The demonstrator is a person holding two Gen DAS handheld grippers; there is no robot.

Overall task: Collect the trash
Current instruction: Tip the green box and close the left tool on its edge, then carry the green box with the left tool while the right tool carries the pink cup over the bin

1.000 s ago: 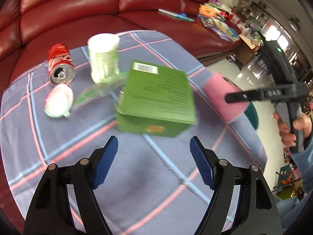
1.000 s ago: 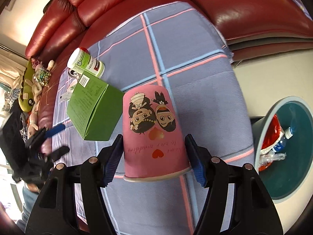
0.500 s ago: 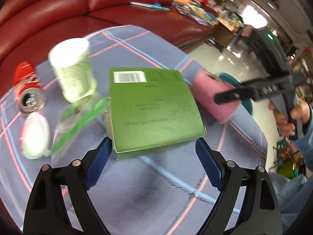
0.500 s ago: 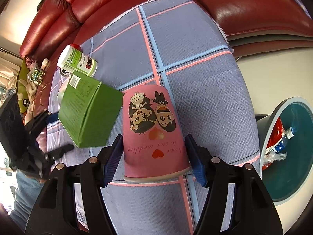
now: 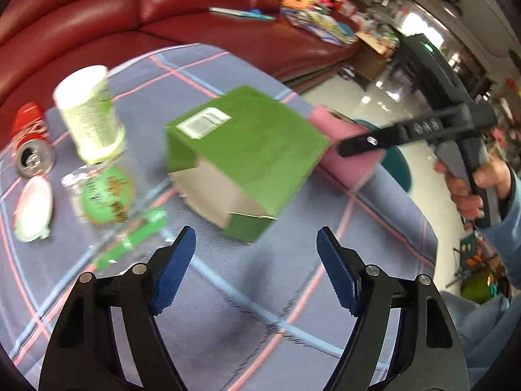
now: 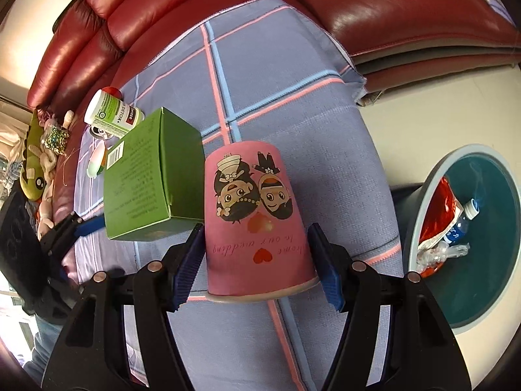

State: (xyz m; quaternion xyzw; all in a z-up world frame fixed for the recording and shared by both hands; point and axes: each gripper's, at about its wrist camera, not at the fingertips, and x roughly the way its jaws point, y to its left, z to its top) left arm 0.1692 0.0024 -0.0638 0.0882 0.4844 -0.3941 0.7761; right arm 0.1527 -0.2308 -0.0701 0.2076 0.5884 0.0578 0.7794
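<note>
Two downward wrist views, shared green box (image 5: pixel 247 150).

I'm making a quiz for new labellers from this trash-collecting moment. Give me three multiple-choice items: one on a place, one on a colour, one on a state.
1. Where is the bin?
A. On the sofa
B. On the floor beside the cloth-covered surface
C. On the green box

2. What colour is the cup between the right gripper's pads?
A. Pink
B. Yellow
C. White

3. How is the red can lying?
A. Upright
B. Crushed flat
C. On its side

Answers:
1. B: the right wrist view shows it on the pale floor past the cloth's edge.
2. A: its wall is pink with a cartoon couple.
3. C: in the left wrist view its opened top faces the camera.
</note>
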